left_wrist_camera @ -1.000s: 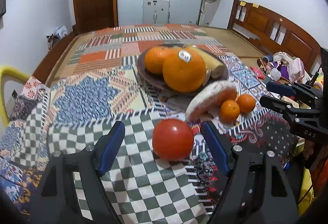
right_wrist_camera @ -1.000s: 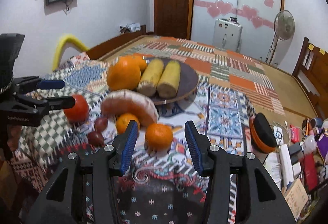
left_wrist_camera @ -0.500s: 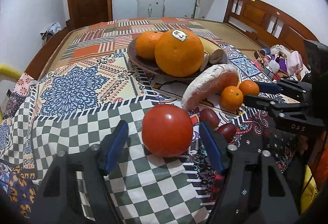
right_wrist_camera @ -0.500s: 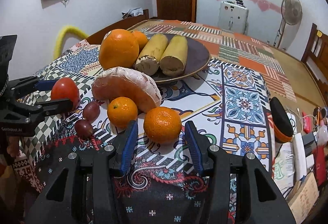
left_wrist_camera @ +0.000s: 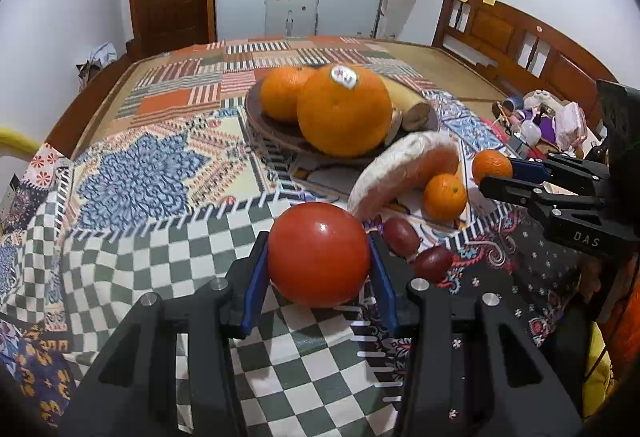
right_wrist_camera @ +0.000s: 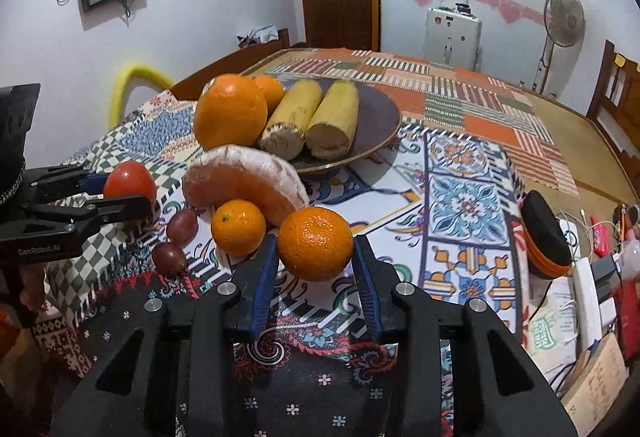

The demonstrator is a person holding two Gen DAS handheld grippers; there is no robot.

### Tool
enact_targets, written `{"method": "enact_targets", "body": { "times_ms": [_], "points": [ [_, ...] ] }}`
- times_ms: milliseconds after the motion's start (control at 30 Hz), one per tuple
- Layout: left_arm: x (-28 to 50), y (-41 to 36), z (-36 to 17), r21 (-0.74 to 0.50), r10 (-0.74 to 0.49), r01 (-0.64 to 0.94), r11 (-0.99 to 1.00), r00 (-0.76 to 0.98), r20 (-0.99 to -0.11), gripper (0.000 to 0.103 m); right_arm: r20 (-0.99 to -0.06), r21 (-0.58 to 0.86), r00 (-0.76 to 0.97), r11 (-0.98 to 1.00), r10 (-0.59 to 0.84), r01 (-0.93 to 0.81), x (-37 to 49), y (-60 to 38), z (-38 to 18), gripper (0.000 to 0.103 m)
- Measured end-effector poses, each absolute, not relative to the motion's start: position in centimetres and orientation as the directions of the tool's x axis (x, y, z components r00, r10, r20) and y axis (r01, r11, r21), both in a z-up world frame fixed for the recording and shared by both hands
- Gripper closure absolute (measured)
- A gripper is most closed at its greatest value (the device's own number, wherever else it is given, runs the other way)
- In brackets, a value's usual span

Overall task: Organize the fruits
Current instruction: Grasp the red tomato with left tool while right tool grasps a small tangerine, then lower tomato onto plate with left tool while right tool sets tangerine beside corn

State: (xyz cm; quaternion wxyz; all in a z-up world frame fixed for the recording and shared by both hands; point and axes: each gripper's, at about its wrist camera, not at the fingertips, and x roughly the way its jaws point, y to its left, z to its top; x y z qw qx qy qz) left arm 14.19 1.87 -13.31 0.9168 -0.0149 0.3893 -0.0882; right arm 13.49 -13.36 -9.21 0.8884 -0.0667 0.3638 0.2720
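The left claw point(left_wrist_camera: 318, 255) is gripping the tomato point(left_wrist_camera: 319, 254) over the checked cloth; the right claw point(right_wrist_camera: 315, 251) is clamping a mandarin point(right_wrist_camera: 315, 243) beside the pomelo wedge point(right_wrist_camera: 246, 179); only the right view is showing both bananas point(right_wrist_camera: 314, 121) on the plate point(right_wrist_camera: 380, 117).

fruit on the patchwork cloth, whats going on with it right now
Two hand-held grippers are each taking one fruit. The left gripper has its fingers against a red tomato, and the right gripper against a small orange. The brown plate already holds a big orange and two yellow pieces.
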Motion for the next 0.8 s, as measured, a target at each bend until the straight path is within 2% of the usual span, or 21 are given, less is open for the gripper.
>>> {"method": "enact_targets", "body": {
  "times_ms": [800],
  "points": [
    [18.2,2.2,-3.9,-0.064,-0.146,0.133,0.989,0.822,-0.551,0.057,-0.533,0.039,0.718,0.861,0.447,-0.507,18.0,-13.3,-2.9,0.068]
  ]
}}
